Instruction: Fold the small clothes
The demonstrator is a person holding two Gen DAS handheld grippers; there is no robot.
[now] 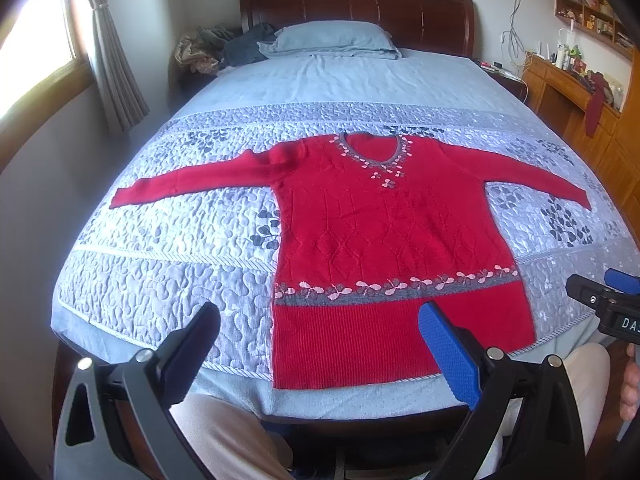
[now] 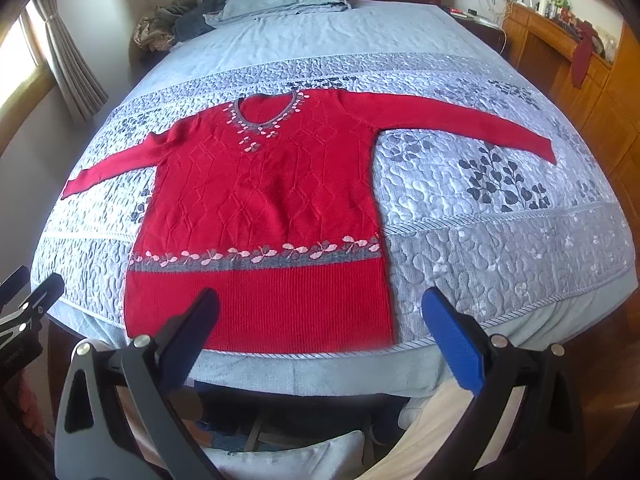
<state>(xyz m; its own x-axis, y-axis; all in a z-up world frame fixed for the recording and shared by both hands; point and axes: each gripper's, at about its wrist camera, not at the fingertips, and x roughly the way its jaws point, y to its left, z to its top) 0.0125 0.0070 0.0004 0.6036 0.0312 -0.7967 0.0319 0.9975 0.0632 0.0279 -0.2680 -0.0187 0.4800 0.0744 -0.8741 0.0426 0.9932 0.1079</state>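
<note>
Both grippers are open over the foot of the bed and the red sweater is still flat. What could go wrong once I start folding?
1. The red sweater has its hem at the bed's near edge; tugging toward you could slide it off.
2. The quilt underneath is soft; the left gripper or right gripper could pinch it together with the knit.
3. The sleeves spread wide, so folds may land uneven.

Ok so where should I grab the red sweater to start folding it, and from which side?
Probably the sleeve cuffs. The red sweater lies flat and face up with both sleeves spread wide, so the open left gripper could pinch its cuff from the outer end, and the open right gripper the other cuff.
</note>
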